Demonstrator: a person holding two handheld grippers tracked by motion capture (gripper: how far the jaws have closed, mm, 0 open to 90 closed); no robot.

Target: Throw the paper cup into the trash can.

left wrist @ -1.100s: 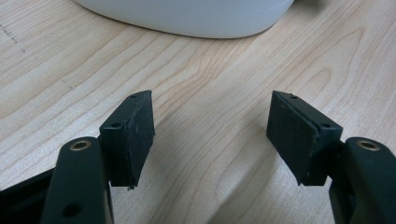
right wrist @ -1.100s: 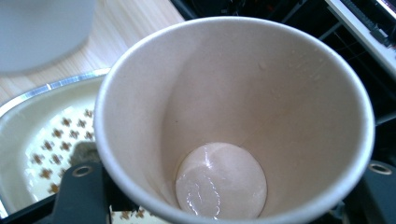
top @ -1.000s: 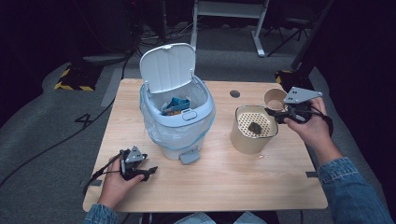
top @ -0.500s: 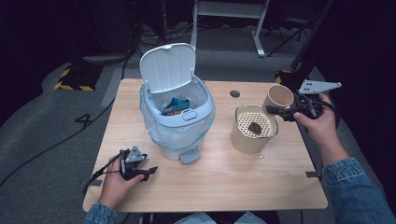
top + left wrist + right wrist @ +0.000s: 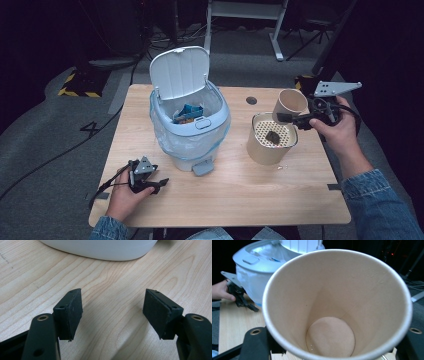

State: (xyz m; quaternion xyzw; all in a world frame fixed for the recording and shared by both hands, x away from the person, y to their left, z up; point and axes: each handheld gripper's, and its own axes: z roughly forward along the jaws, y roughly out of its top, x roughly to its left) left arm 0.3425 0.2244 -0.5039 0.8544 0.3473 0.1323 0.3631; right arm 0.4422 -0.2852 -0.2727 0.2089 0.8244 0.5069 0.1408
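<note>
- A light wooden tabletop [image 5: 225,200] is seen from above, with dark floor, cables and a metal stand behind it.
- A pale blue pedal bin with a clear plastic liner [image 5: 189,131] stands left of the middle; its white lid [image 5: 179,72] is raised upright at the back, and blue and brown scraps lie inside.
- A wide beige paper tub topped with a perforated insert [image 5: 272,139] stands to the right of the bin, well apart from it; a small dark lump rests on the insert.
- A few crumbs lie on the tabletop just in front of the tub.
- A tan paper cup [image 5: 289,103] is held tilted in the air just behind and above the tub, its mouth turned toward the bin.
- The right gripper [image 5: 289,119] is closed on the cup: its jaws are spread wide on either side of the cup wall, as the right gripper view shows the cup [image 5: 337,305] seated between them, with a few droplets at its bottom.
- The tub lies directly between the cup and the near edge; open air lies between the cup and the bin.
- The left gripper [image 5: 159,184] rests on the near left of the tabletop, in front of the bin; its jaws stand wide with only bare wood between them [image 5: 112,312].
</note>
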